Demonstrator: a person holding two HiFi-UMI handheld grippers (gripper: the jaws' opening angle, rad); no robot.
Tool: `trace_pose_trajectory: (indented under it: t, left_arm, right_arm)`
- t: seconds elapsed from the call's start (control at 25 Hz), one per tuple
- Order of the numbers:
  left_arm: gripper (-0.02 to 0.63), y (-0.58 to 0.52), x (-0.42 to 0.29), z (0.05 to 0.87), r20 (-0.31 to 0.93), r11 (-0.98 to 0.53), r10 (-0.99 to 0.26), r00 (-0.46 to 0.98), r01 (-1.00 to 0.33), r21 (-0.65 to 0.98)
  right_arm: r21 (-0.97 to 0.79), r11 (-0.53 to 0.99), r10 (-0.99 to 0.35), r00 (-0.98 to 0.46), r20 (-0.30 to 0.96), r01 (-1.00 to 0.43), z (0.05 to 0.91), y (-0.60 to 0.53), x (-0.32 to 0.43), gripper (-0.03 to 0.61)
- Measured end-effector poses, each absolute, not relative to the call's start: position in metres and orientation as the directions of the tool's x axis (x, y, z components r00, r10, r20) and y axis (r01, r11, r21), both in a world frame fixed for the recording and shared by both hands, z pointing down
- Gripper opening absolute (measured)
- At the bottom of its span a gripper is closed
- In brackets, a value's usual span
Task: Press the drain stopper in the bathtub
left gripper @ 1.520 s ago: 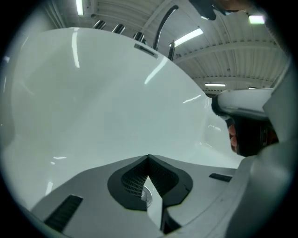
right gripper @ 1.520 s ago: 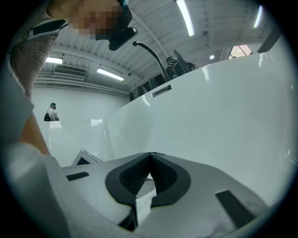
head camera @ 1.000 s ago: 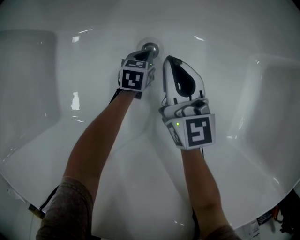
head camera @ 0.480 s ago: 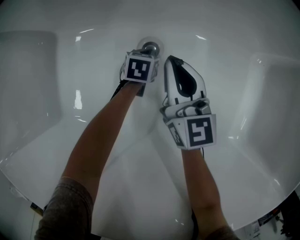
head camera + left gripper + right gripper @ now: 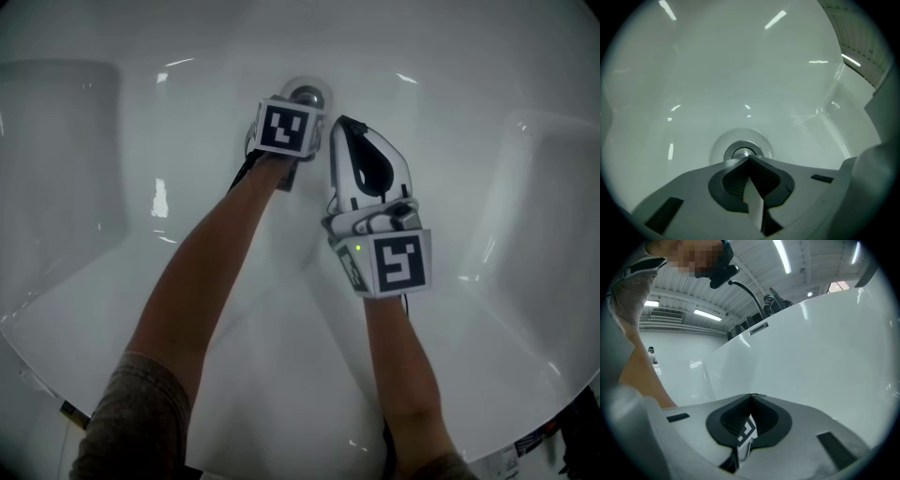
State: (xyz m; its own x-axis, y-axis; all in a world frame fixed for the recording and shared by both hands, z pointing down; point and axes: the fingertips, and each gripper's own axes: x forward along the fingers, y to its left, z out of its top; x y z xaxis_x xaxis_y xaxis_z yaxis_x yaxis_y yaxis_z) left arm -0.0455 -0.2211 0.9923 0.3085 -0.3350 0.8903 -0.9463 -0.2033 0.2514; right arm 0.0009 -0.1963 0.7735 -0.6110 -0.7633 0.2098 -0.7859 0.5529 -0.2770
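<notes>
Left hand-held gripper (image 5: 747,159): jaws closed on nothing, tips at the near edge of the stopper (image 5: 743,152), far middle of the tub (image 5: 450,169) floor. Nudge farther onto the cap's centre, then press straight down, guarding against a slip. Right hand-held gripper (image 5: 751,396): closed, empty, just beside.

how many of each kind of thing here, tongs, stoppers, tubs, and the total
tongs: 2, the left tongs and the right tongs, both shut and empty
drain stopper: 1
bathtub: 1
total: 4
</notes>
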Motion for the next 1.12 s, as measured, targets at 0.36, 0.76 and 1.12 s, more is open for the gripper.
trace_pose_trajectory:
  t: [0.36,0.76,1.12]
  left_arm:
    - [0.003,-0.215,-0.054,0.976,0.862,-0.194,-0.397,0.315,-0.947,0.257]
    - [0.003,-0.188,-0.058,0.93,0.861,-0.162,-0.408,0.304,-0.952,0.26]
    - [0.003,-0.167,-0.059,0.852,0.854,-0.144,-0.426,0.3,-0.954,0.263]
  right_arm:
    - [-0.242,0.541,-0.771,-0.59,0.239,-0.806,0.781,-0.2,0.007,-0.003]
    - [-0.231,0.522,-0.769,-0.571,0.287,-0.821,0.765,-0.191,0.013,-0.003]
    - [-0.22,0.539,-0.746,-0.582,0.324,-0.813,0.703,-0.164,0.011,-0.003]
